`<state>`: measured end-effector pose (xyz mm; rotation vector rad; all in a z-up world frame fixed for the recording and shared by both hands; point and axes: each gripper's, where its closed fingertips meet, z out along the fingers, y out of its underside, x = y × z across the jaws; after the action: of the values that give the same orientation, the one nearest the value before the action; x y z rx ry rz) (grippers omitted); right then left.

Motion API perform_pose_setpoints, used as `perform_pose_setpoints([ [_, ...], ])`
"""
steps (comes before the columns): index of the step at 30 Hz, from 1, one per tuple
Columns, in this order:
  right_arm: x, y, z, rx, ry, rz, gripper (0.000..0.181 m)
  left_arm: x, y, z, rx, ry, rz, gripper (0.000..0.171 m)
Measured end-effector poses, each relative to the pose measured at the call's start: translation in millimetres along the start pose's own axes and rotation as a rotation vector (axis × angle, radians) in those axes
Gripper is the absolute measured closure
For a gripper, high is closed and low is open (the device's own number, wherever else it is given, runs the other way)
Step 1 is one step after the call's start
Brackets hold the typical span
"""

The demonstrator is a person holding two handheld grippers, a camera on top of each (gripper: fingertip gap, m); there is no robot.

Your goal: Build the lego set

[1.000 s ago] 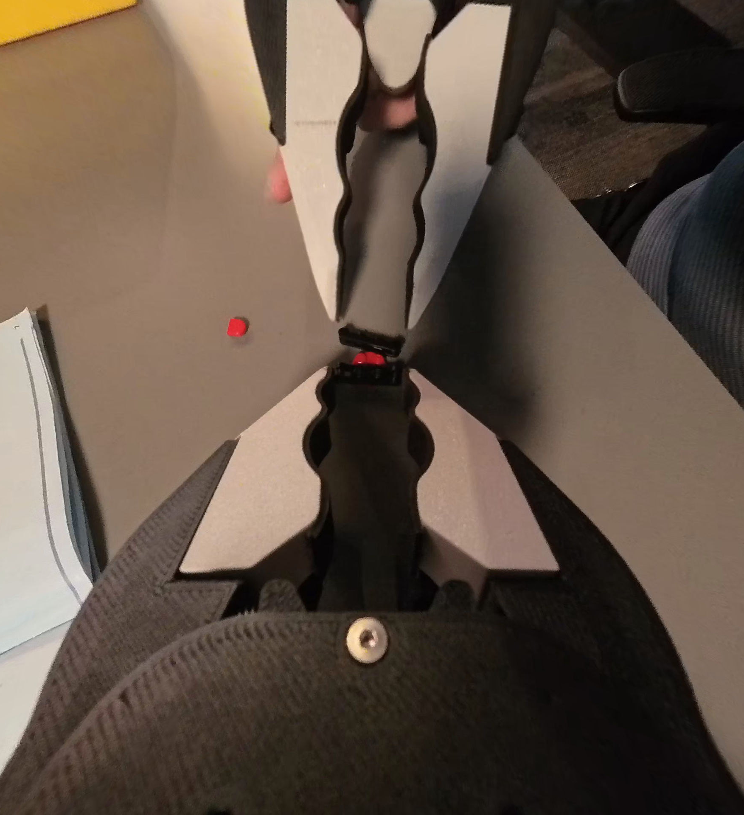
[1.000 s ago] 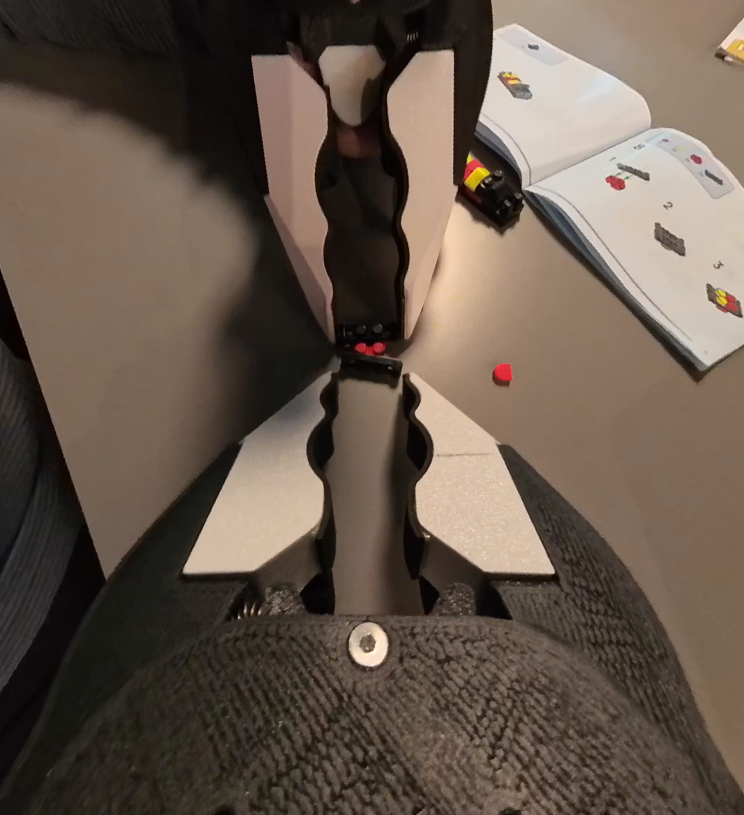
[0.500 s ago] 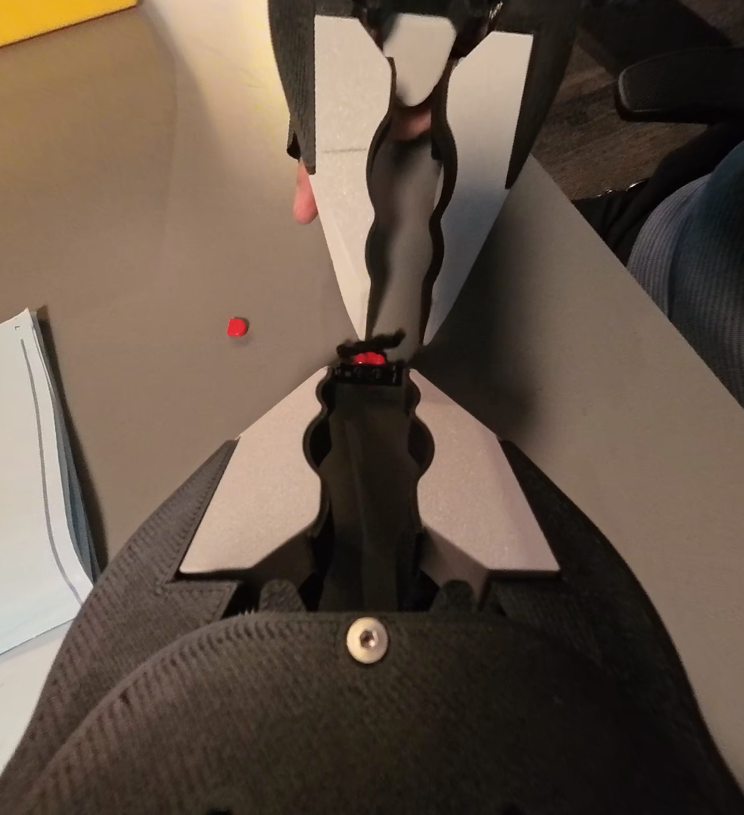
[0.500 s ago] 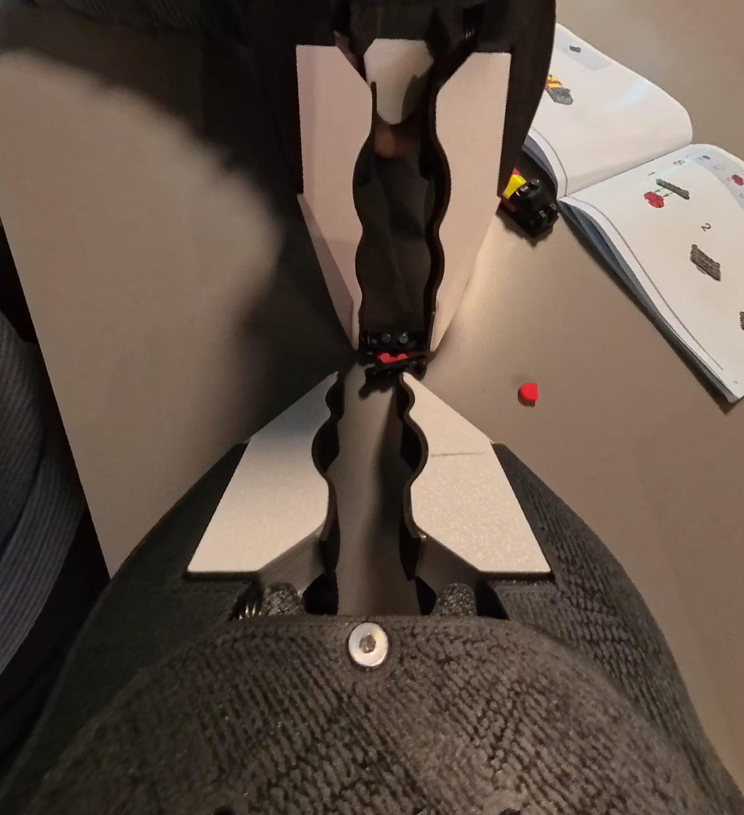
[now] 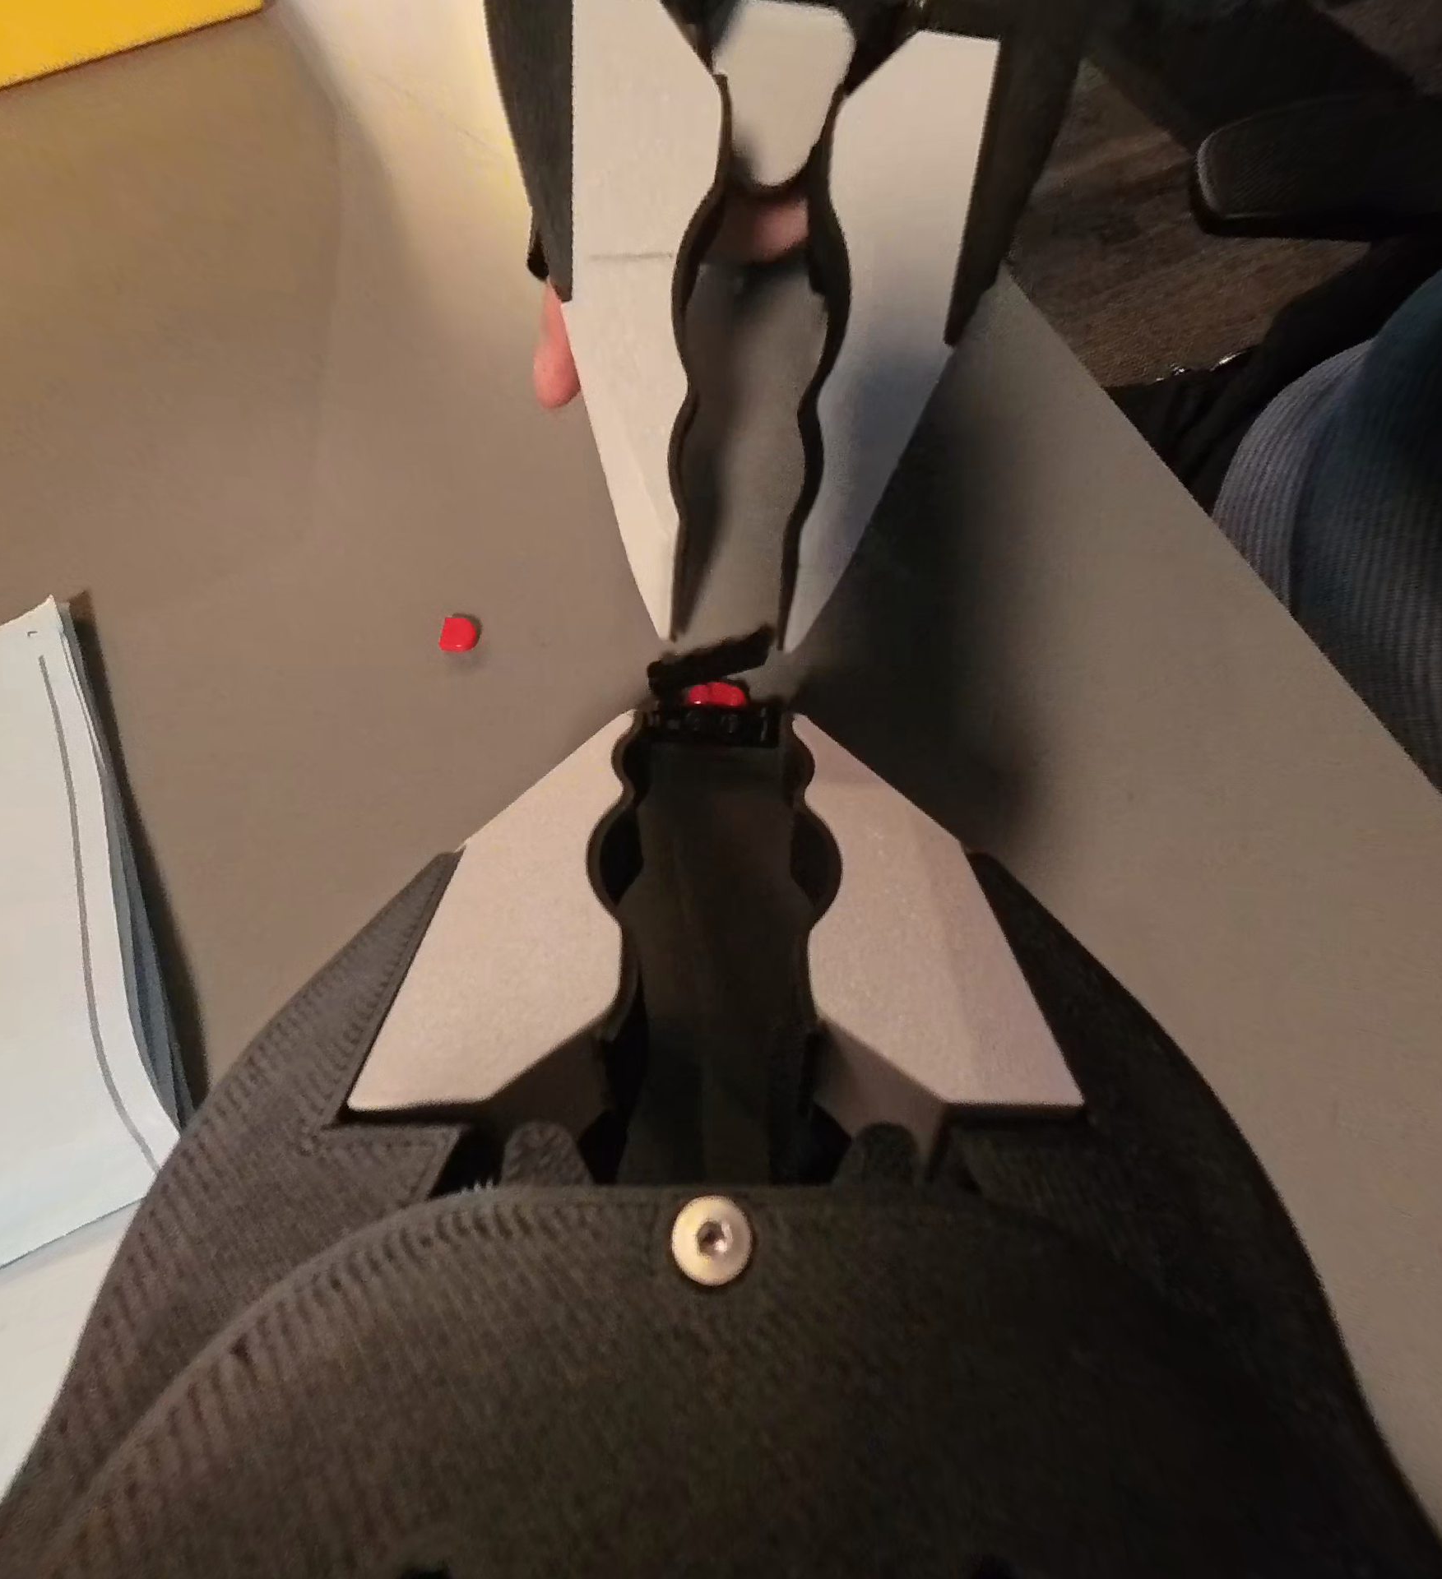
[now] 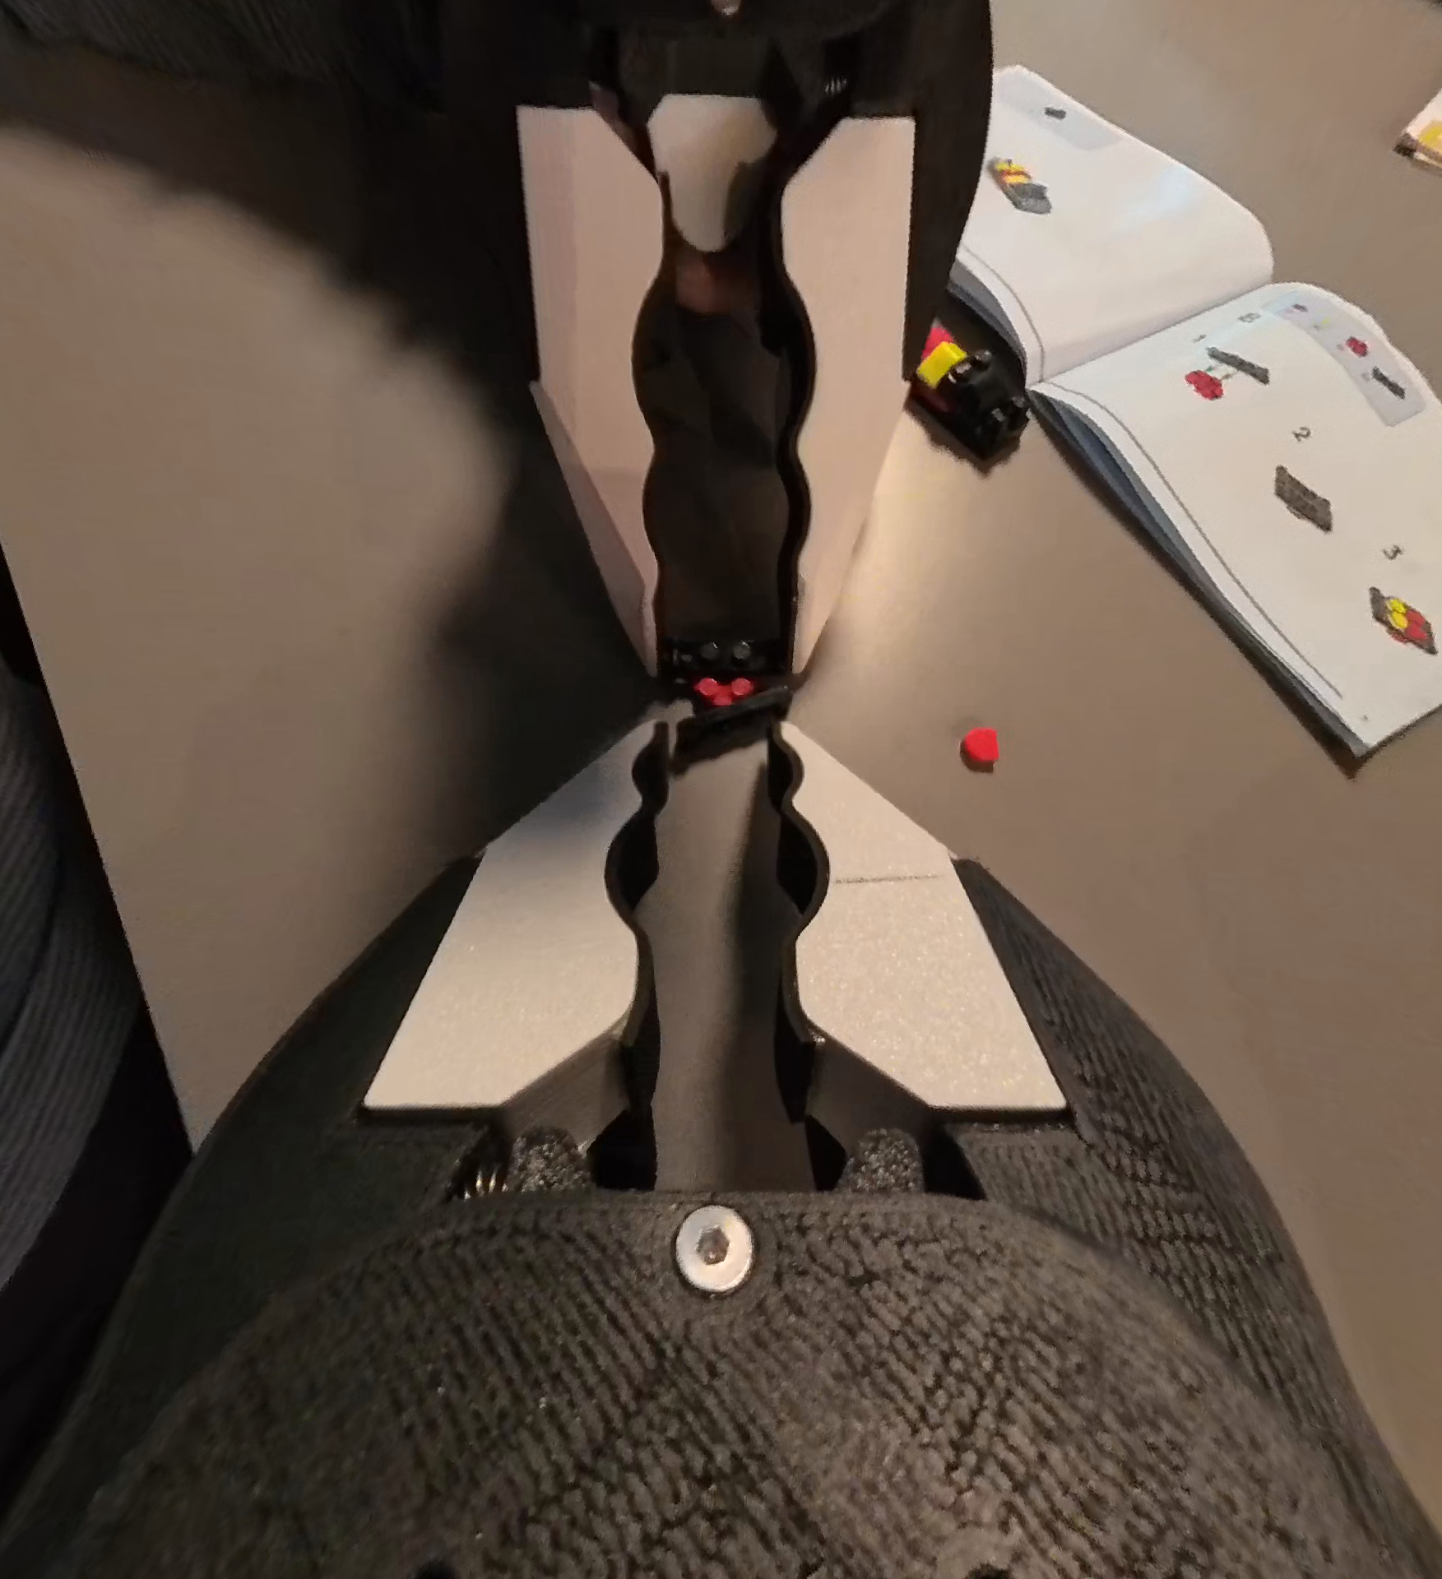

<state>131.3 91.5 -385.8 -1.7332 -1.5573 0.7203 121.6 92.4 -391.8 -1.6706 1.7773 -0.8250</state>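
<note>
In the left wrist view, my left gripper (image 5: pixel 713 726) is shut on a black plate (image 5: pixel 713 724) that carries red round pieces (image 5: pixel 709 694). My right gripper (image 5: pixel 727 631) comes in from above, tip to tip with it. A small black plate (image 5: pixel 707 662) sits tilted at its fingertips, against the red pieces. In the right wrist view, my right gripper (image 6: pixel 717 742) holds the small black plate (image 6: pixel 730 719) askew at the very tips. It touches the red pieces (image 6: pixel 721 688) on the left gripper's black plate (image 6: pixel 721 656). The left gripper (image 6: pixel 721 662) is opposite.
A loose red piece (image 5: pixel 456 634) (image 6: pixel 979 748) lies on the brown table. An open instruction booklet (image 6: pixel 1213 444) (image 5: pixel 16 940) lies beside it. A partly built black, yellow and red model (image 6: pixel 969 389) stands by the booklet. The table edge (image 5: pixel 1213 530) and a person's leg (image 5: pixel 1384 530) are close.
The right gripper has closed the gap to the left one. Its small black plate, level a second ago, now sits tilted against the red pieces.
</note>
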Motion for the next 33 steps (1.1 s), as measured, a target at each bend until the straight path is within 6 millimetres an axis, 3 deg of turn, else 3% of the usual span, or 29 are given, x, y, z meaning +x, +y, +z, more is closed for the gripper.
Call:
perform_pose_setpoints([
  [33, -13, -10, 7, 0.020, -0.033, -0.056, 0.157, 0, 0, 1, 0.001, -0.003, -0.003, 0.142],
])
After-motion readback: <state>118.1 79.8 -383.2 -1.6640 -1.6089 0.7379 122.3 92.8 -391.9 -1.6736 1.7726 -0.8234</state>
